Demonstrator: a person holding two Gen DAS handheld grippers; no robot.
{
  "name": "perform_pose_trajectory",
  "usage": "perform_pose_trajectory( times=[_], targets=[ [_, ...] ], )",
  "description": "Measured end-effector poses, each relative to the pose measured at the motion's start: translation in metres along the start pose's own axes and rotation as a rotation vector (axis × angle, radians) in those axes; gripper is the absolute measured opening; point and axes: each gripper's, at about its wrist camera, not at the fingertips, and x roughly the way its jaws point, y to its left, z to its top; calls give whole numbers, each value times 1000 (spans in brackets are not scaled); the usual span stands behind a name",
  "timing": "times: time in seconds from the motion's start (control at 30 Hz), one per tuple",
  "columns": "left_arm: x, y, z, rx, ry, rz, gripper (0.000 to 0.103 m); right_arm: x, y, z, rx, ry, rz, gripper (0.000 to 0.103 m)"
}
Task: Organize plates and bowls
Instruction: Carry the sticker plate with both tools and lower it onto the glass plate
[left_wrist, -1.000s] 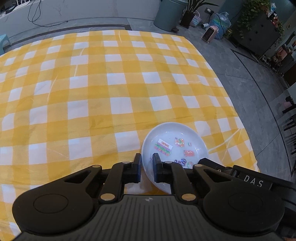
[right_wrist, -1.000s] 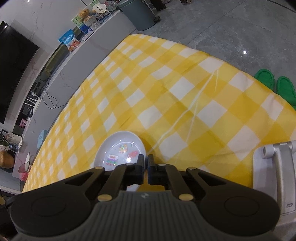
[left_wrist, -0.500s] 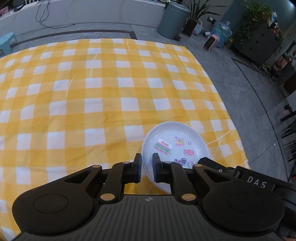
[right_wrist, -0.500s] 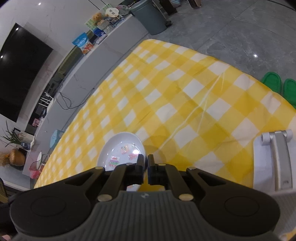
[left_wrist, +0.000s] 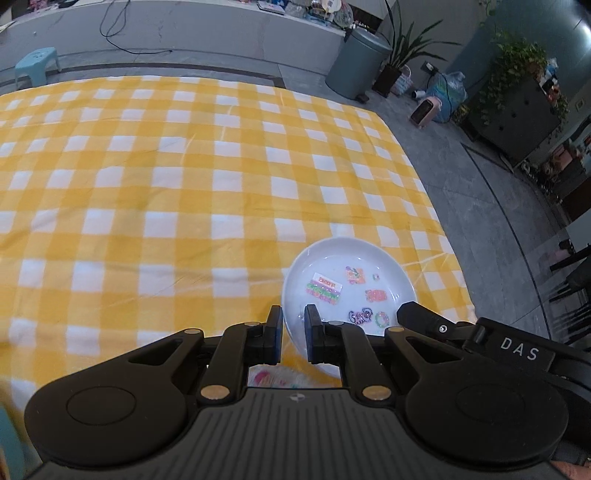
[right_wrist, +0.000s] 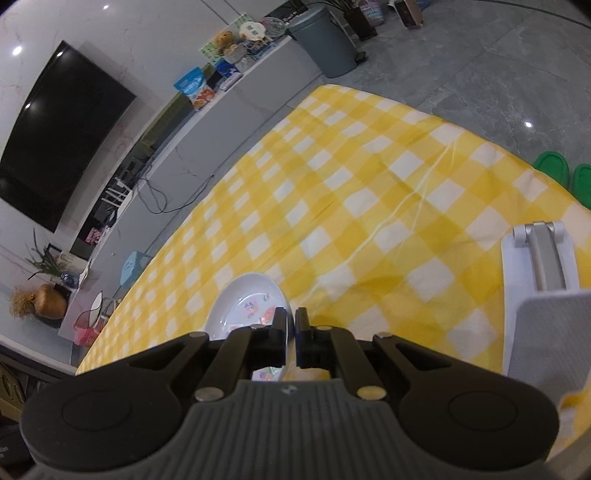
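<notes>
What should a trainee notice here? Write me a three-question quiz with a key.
1. True or false: only one gripper holds the plate.
2. The cloth under the plate is: A) blue striped, B) yellow checked, C) plain white.
3. Fill in: the left gripper and the right gripper each clamp the plate by its ____.

Key: 1 false, both hold it; 2 B; 3 rim.
</notes>
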Motion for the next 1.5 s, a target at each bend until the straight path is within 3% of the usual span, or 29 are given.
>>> perform_pose_trajectory(
  times=[0.5,0.77,1.5],
  targets=[
    [-38,7,-55,76,-52,71,13,-27,3,-55,-32,77,9,1],
    [-44,19,-77,63,-32,84,13,-28,4,-75,-62,140,-21,1],
    [-34,37,-91,39,0,94,13,-10,15,-87,-158,233,-92,3]
  ],
)
